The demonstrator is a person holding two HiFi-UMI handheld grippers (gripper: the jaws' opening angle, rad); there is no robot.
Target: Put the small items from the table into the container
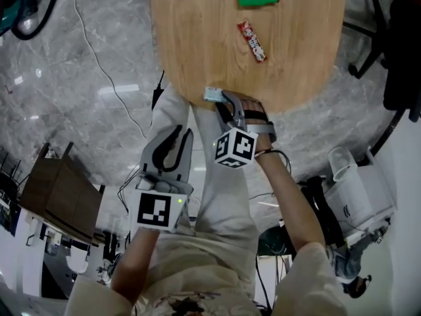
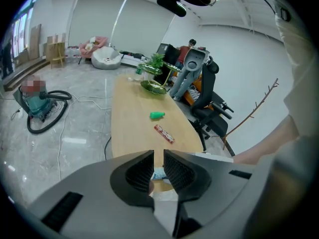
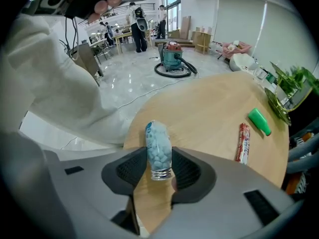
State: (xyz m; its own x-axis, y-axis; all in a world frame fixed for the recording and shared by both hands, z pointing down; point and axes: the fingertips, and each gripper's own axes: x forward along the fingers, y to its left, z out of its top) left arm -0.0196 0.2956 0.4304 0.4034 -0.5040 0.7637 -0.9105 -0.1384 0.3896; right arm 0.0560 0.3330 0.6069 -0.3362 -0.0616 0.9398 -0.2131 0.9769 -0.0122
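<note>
A teal vacuum cleaner [image 3: 173, 59] stood on the grey marble floor [image 1: 79, 97], with its black hose looped around it. A thin cable [image 1: 99, 61] ran across the floor. A black office chair [image 2: 212, 108] and a white beanbag [image 2: 107, 59] stood well apart.

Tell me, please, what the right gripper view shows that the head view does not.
Only the right gripper view: the vacuum cleaner and the blue pellets inside the packet pinched in the right claw. Only the head view: the left claw and the person's lap. Both: the table, green bottle, red snack bar.
</note>
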